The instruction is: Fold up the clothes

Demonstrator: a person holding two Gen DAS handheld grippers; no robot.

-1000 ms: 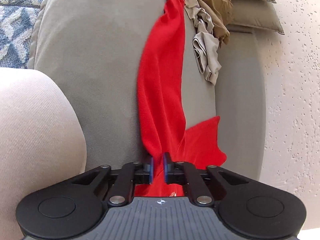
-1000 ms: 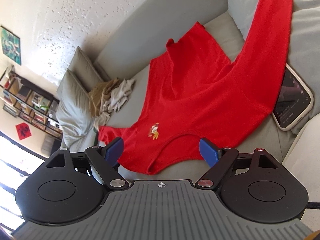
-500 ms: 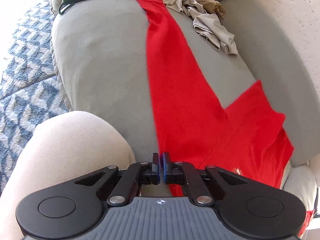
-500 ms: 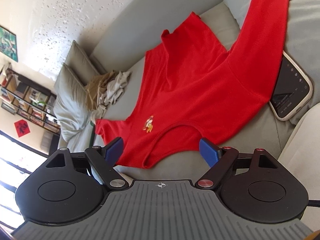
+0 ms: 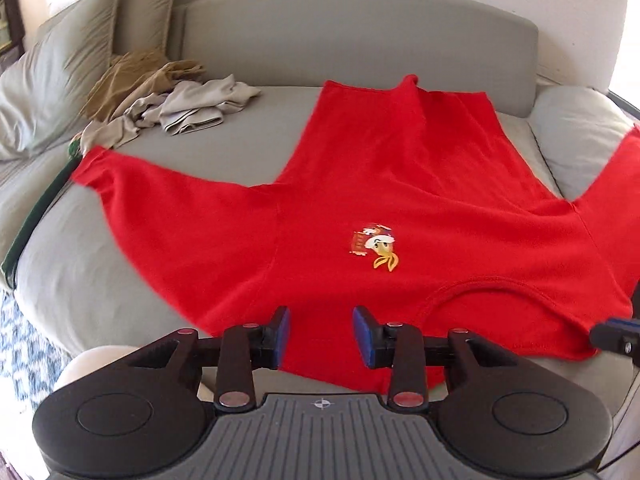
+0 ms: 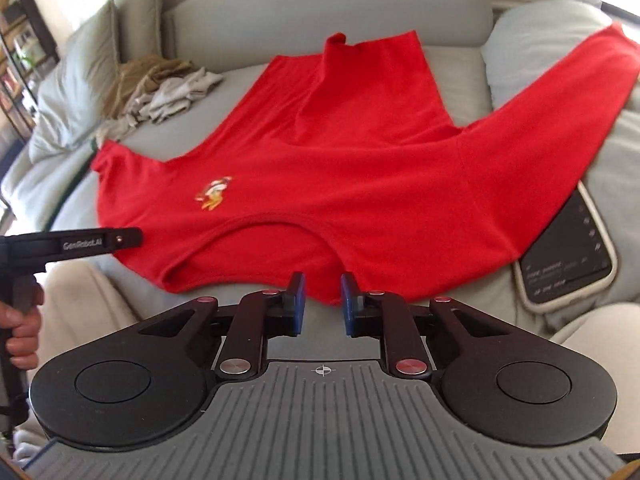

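A red long-sleeved shirt point(image 5: 400, 200) lies spread face up on the grey sofa seat point(image 5: 248, 128), its collar nearest me and a small printed logo point(image 5: 374, 246) on the chest. One sleeve runs left, the other drapes over a cushion on the right point(image 6: 560, 92). My left gripper point(image 5: 321, 334) is open and empty, just over the shoulder edge left of the collar. My right gripper point(image 6: 322, 306) is partly open and empty at the shirt's near edge right of the collar point(image 6: 272, 222). The left gripper's body point(image 6: 80, 242) also shows in the right wrist view.
A heap of beige and tan clothes point(image 5: 172, 96) lies at the sofa's back left beside grey pillows point(image 5: 60, 72). A phone in a pale case point(image 6: 568, 256) lies at the right, partly under the sleeve. A patterned blue rug point(image 5: 20, 352) is below left.
My left gripper has let go of the red shirt, opened, and swung round to face the sofa back. My right gripper has narrowed its jaws and moved close to the collar edge.
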